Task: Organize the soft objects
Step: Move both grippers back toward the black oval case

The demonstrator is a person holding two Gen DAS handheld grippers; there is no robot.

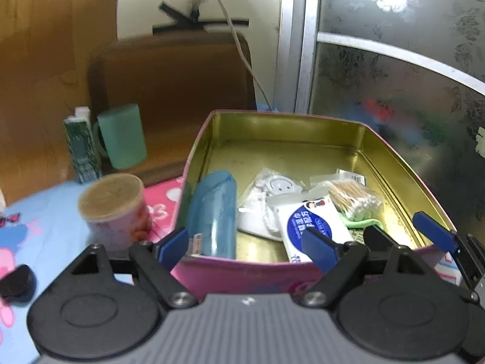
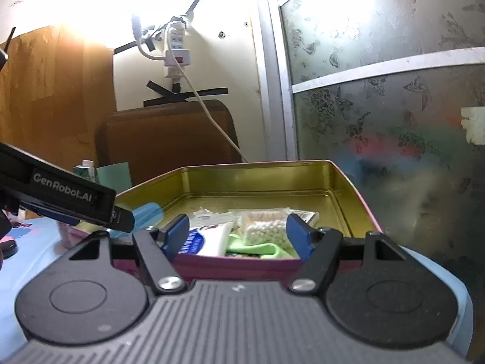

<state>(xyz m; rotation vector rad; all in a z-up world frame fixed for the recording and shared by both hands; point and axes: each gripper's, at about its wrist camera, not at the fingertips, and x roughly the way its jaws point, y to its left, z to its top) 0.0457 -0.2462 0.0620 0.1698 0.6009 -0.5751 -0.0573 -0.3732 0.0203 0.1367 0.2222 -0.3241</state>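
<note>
The open tin (image 1: pixel 394 163), pink outside and gold inside, sits on a table with a blue cartoon cloth (image 1: pixel 45 212). Along its near edge lie 5 soft things: a blue roll (image 1: pixel 212 212) at the left wall, a white pouch (image 1: pixel 266 194), a wet-wipe pack (image 1: pixel 309 221), a bag of cotton swabs (image 1: pixel 354 200) and a green cloth (image 1: pixel 360 223) toward the right wall. The left gripper (image 1: pixel 245 245) hangs over the near rim, jaws wide and empty. The right gripper (image 2: pixel 236 236) is level at the same rim, jaws also wide with nothing between them. A pink cup (image 1: pixel 115 212) stands outside the tin's left wall. The packing step looks finished or between items. Next, each hand would likely need another loose item, or a lid.
</note>
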